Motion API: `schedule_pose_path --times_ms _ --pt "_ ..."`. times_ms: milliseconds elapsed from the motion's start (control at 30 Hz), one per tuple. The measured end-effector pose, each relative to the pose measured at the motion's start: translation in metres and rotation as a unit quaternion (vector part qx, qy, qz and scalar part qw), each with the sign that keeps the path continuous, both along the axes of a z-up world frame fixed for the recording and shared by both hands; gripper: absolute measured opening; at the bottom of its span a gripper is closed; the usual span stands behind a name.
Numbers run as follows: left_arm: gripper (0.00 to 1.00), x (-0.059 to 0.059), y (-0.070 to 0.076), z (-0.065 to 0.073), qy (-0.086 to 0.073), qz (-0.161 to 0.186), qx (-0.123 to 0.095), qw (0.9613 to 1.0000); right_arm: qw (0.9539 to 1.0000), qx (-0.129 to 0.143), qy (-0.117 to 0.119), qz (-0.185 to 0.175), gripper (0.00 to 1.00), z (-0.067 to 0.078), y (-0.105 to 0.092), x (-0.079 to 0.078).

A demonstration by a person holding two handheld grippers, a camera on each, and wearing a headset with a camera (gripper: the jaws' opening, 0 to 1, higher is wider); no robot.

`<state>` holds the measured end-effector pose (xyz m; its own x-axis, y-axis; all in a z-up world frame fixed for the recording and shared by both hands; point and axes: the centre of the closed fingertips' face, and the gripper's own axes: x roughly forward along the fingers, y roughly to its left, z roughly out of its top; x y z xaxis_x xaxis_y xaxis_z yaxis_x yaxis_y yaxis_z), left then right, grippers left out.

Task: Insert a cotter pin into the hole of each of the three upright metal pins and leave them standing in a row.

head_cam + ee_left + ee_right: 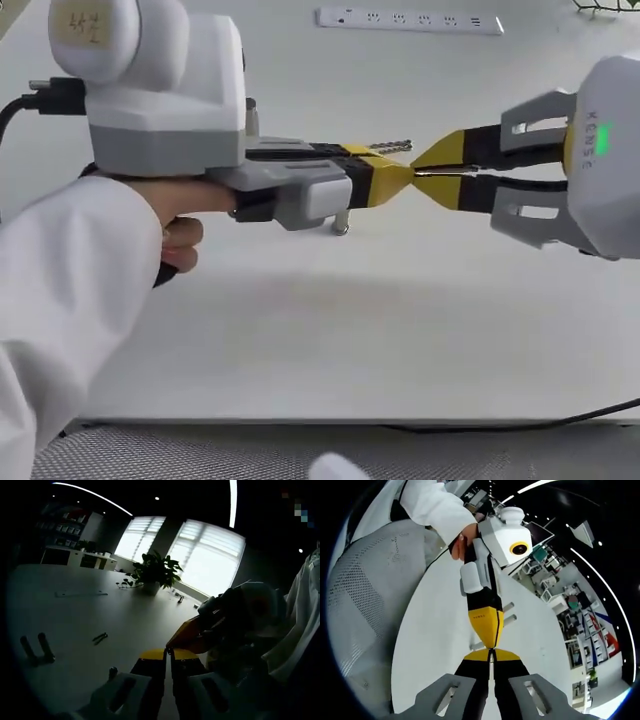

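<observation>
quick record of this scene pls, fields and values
left gripper: jaws shut, tip to tip with the right gripper
right gripper: jaws shut, apparently on a thin silver metal piece
upright grey metal pins: two, standing side by side on the white table
small loose metal clips: lying flat, likely cotter pins
white power strip: far side of the table

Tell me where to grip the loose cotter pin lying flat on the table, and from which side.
Take the cotter pin across its middle, from straight above. It lies flat and thin on the table, so a sideways approach would probably just push it. Close the jaws across its narrow width. Which end is the loop is too small to tell.
</observation>
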<state>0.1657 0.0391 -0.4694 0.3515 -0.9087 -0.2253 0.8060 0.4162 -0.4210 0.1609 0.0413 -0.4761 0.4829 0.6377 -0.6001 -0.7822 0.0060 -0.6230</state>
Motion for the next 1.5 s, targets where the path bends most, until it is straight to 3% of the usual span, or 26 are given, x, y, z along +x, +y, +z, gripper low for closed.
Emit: schedule_pose_path --times_ms 267,300,333,367,533,700,767,800,867,933,1067,1167,1300,1333,1367,1433,1467,1500 --pt "0.01 -0.005 0.002 -0.001 0.008 -0.018 -0.003 0.9998 1.0 -0.003 0.001 0.008 0.0 0.0 0.004 -0.004" --pt "0.01 -0.007 0.002 -0.001 -0.002 -0.024 0.005 0.9997 0.9999 -0.004 0.002 0.011 0.0 -0.001 0.005 -0.005" --pt "0.01 -0.007 0.002 0.0 -0.026 -0.029 0.012 0.9992 0.9999 -0.004 0.001 0.011 0.0 -0.001 0.005 -0.006" --pt "0.0 -0.006 0.003 0.002 -0.032 -0.025 0.01 0.9991 0.9999 -0.006 -0.005 0.012 0.0 0.0 0.006 -0.006" --pt "0.0 -0.008 0.004 0.002 -0.006 -0.011 0.005 0.9999 0.9997 -0.011 -0.009 0.021 0.0 0.002 0.008 -0.006" --pt "0.0 -0.009 0.004 0.003 -0.019 -0.008 0.011 0.9997 0.9995 -0.01 -0.018 0.023 0.0 0.004 0.009 -0.005" --pt "0.0 -0.008 0.004 0.001 0.001 -0.003 0.012 0.9999 0.9995 -0.011 -0.018 0.025 0.0 0.003 0.01 -0.006" --pt "0.0 -0.007 0.004 0.0 0.026 0.006 0.006 0.9996 0.9995 -0.012 -0.019 0.024 0.0 0.002 0.009 -0.006" --pt "0.0 -0.006 0.004 -0.001 0.017 0.003 0.008 0.9998 0.9995 -0.011 -0.018 0.023 0.0 0.001 0.009 -0.006" --pt "0.0 -0.006 0.004 -0.001 0.018 0.004 0.007 0.9998 0.9994 -0.01 -0.025 0.022 0.0 0.002 0.008 -0.005" --pt "0.0 -0.003 0.01 -0.003 0.012 0.008 0.015 0.9998 0.9995 -0.005 -0.029 0.011 0.11 0.002 0.003 -0.001" --pt "0.0 -0.003 0.014 -0.002 0.008 0.006 0.014 0.9998 0.9996 0.021 0.017 -0.013 0.12 -0.003 -0.002 -0.001" --pt "0.0 -0.003 0.018 -0.001 -0.026 -0.001 0.029 0.9992 0.9915 0.073 0.096 -0.05 0.17 -0.01 -0.005 -0.002" --pt "0.0 -0.005 0.018 -0.001 -0.03 -0.004 0.029 0.9991 0.9854 0.095 0.127 -0.061 0.18 -0.01 -0.006 -0.003" --pt "0.0 -0.005 0.018 0.0 -0.033 -0.006 0.03 0.999 0.9811 0.114 0.139 -0.07 0.19 -0.009 -0.006 0.0" --pt "0.0 -0.004 0.019 0.0 -0.055 -0.014 0.034 0.9978 0.9678 0.14 0.192 -0.084 0.21 -0.015 -0.009 -0.001" --pt "0.0 -0.004 0.02 0.0 -0.069 -0.02 0.043 0.9965 0.9572 0.162 0.221 -0.092 0.21 -0.015 -0.008 -0.001" --pt "0.0 -0.004 0.019 0.0 -0.085 -0.025 0.051 0.9948 0.9497 0.174 0.244 -0.093 0.23 -0.015 -0.007 -0.003"
